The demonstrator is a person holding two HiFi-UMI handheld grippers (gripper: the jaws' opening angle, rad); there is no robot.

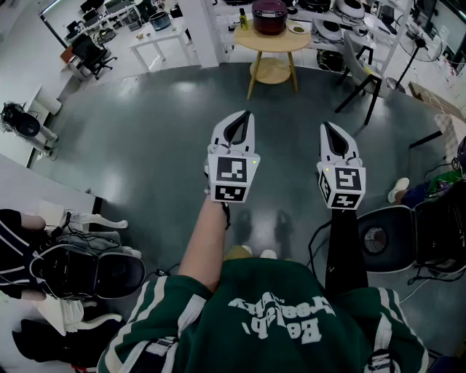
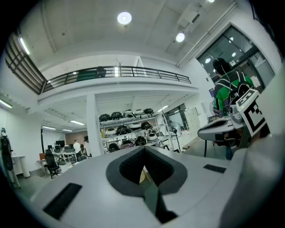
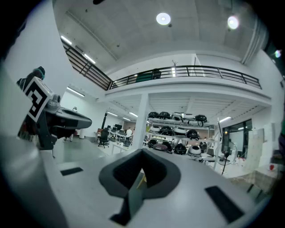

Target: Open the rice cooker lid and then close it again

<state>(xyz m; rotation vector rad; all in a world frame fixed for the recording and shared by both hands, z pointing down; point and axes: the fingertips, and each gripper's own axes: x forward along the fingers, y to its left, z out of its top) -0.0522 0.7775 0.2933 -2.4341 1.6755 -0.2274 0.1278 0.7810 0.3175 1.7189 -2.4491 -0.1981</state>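
Jaws of both white grippers are clenched tight with nothing between them. The left gripper (image 1: 245,115) and the right gripper (image 1: 325,126) are held out level, side by side and apart. Each gripper's own view shows its two dark-padded jaws meeting at the tips around an empty hollow.

The dark maroon round rice cooker (image 1: 269,16) stands well ahead of both grippers on the round pale wooden tabletop (image 1: 273,41) of a small table, and neither gripper is near it. Its lid appears to be down. On the same tabletop a slim yellow bottle (image 1: 243,20) stands just left of the cooker, and a small plate (image 1: 297,29) lies to its right. A black-framed chair (image 1: 362,73) stands to the right of the table.

Between the table and the grippers stretches glossy grey floor (image 1: 145,131). At the bottom of the head view is the person's dark green sweatshirt (image 1: 277,320). Both gripper views look across the hall to far shelves (image 2: 129,129) stacked with many more cookers.
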